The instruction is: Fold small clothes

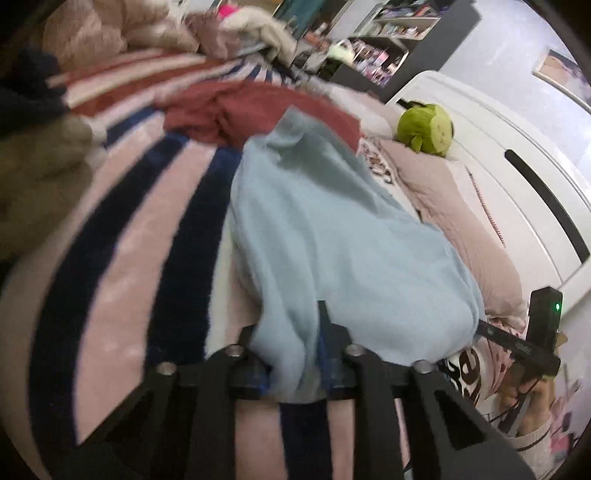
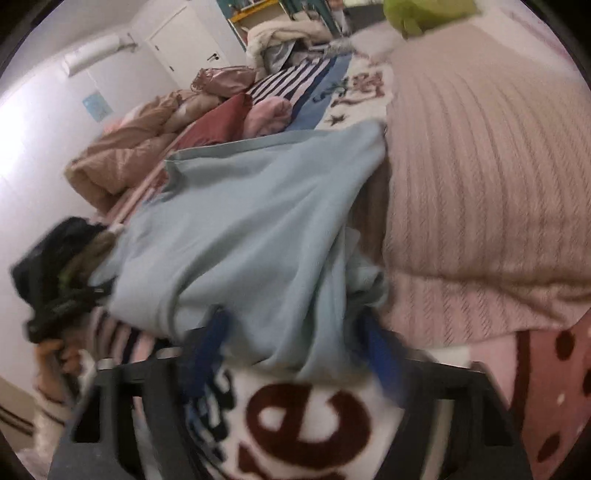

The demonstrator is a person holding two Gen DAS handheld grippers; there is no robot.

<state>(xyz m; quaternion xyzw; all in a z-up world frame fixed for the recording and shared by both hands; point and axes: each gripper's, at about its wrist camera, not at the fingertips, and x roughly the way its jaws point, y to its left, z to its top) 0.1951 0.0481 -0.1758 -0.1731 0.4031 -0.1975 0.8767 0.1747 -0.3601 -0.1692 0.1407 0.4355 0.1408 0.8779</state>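
Both grippers — left gripper (image 1: pixel 286 354), right gripper (image 2: pixel 295 347) — have jaws clenched on the blue garment (image 1: pixel 332 221), lifted over the bed (image 1: pixel 110 221) (blurry). Risk: cloth slipping, spoiling the fold toward twelve o'clock.

Right tool (image 2: pixel 295 347) motion-blurred, grip unclear, green plush (image 2: pixel 424 14) cut off

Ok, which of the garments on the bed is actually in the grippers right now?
The light blue garment. Left gripper and right gripper each have it between their fingers; the dark red garment lies untouched farther back.
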